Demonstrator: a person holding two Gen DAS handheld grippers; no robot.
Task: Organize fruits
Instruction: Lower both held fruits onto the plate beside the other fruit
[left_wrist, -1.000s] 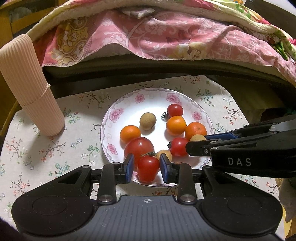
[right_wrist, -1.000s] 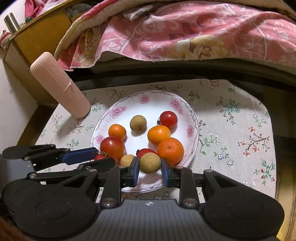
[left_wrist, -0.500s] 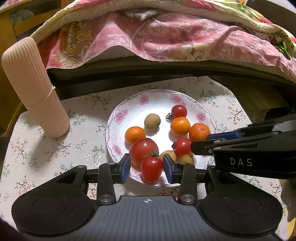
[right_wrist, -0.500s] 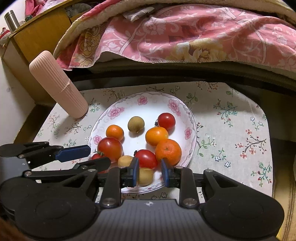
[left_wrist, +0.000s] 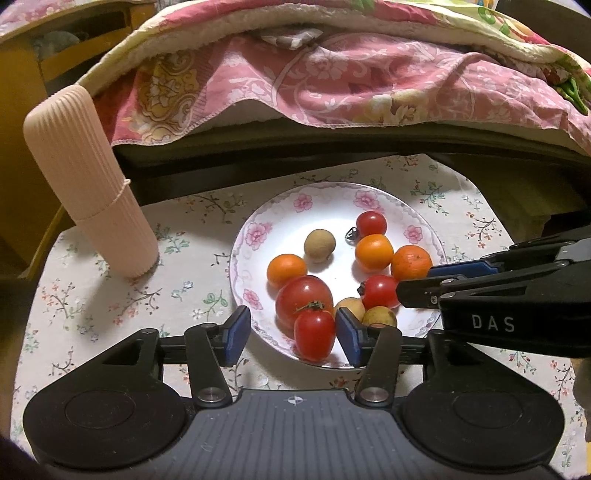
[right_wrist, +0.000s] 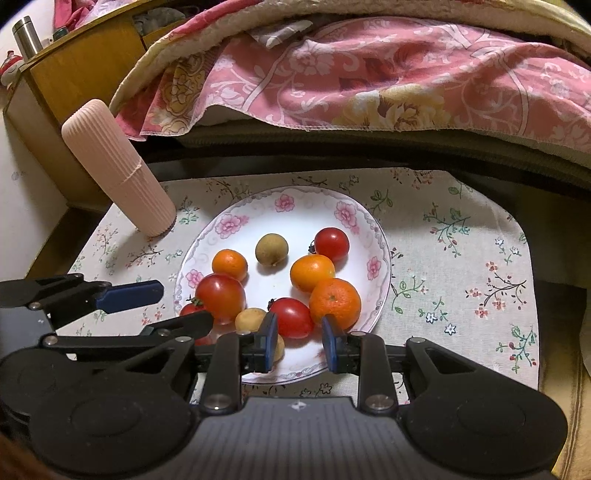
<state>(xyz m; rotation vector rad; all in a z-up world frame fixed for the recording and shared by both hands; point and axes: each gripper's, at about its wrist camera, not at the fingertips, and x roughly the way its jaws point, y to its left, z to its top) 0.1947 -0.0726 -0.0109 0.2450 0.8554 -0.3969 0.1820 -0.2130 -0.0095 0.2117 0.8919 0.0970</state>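
Left gripper (left_wrist: 291, 330): jaws apart around a small red tomato (left_wrist: 314, 334), low centre, gripping nothing. Right gripper (right_wrist: 299, 338): jaws apart, empty, low centre. All fruit on floral plate (right_wrist: 258, 221), mid-frame, on tabletop.

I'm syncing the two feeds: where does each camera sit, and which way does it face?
Left wrist: sits on the left gripper, looks forward along its open fingers at the plate; the right gripper enters from the right.
Right wrist: sits on the right gripper, open, facing the same plate; the left gripper enters from the left.
Shared: plate, fruit, pink cylinder, blanket.
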